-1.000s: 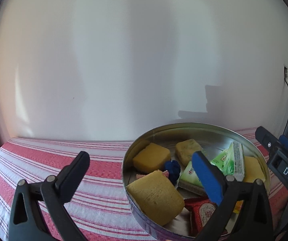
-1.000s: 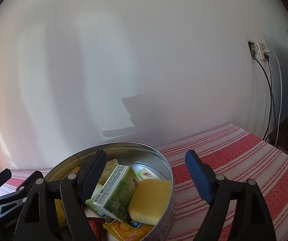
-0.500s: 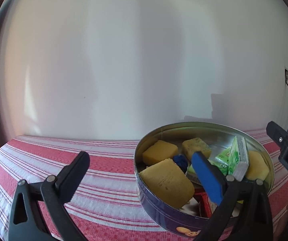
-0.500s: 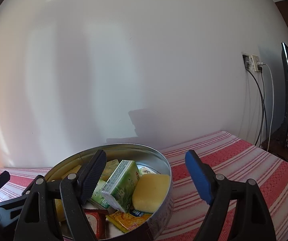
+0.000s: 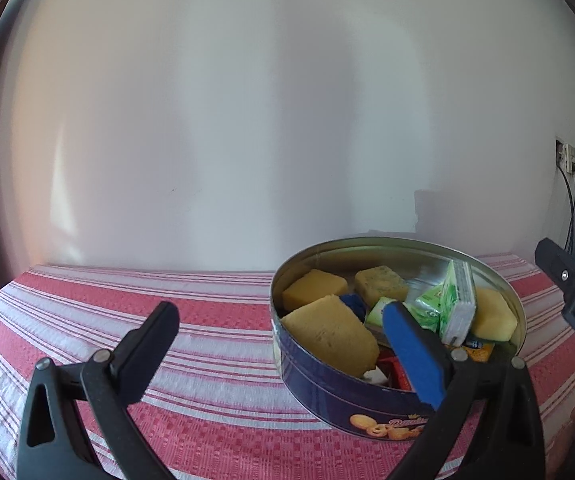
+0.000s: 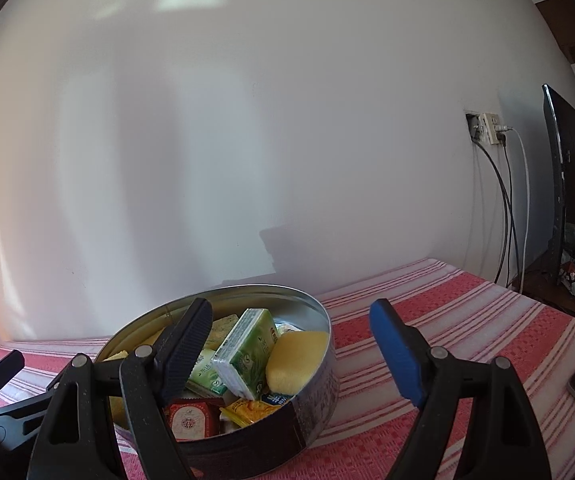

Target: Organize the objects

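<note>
Both grippers gape; round blue tin w/ sponges, packets.

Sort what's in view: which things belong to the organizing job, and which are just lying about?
Job:
- round tin
- yellow sponges
- green tissue pack
- red packet
- both open tools, left and right

Lying about:
- wall socket and cables
- dark screen
- striped tablecloth

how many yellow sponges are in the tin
4 show: one at the tin's near-left rim, one back left, a speckled one at the back, one at the right. More may lie underneath.
</note>
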`<action>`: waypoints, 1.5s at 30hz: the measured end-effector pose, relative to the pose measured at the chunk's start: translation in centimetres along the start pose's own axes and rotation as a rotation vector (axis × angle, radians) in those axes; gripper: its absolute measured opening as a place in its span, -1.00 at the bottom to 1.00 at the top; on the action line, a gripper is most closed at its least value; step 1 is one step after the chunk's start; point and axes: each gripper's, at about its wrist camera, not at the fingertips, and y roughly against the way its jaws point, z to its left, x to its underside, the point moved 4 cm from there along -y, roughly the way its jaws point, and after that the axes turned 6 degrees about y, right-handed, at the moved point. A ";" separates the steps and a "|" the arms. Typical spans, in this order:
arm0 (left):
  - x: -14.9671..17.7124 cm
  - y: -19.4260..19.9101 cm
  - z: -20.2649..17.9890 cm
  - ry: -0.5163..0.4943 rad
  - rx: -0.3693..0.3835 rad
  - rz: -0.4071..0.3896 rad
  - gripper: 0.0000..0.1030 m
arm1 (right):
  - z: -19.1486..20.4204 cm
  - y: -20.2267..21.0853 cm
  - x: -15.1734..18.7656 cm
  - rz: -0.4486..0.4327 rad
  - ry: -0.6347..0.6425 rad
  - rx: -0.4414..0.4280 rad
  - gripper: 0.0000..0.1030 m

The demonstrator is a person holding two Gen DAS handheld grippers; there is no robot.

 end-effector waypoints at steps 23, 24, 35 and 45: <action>0.4 1.4 -0.1 -0.028 0.004 -0.011 1.00 | 2.1 5.5 -0.6 -0.161 0.087 0.067 0.74; 0.4 1.5 -0.1 -0.028 -0.003 -0.013 1.00 | 2.2 5.6 -0.6 -0.162 0.087 0.065 0.75; 0.5 1.6 -0.7 -0.058 -0.017 -0.011 1.00 | 2.8 6.0 -0.6 -0.170 0.104 0.065 0.87; 0.6 1.6 -0.6 -0.052 -0.021 -0.014 1.00 | 2.8 6.0 -0.5 -0.180 0.113 0.065 0.88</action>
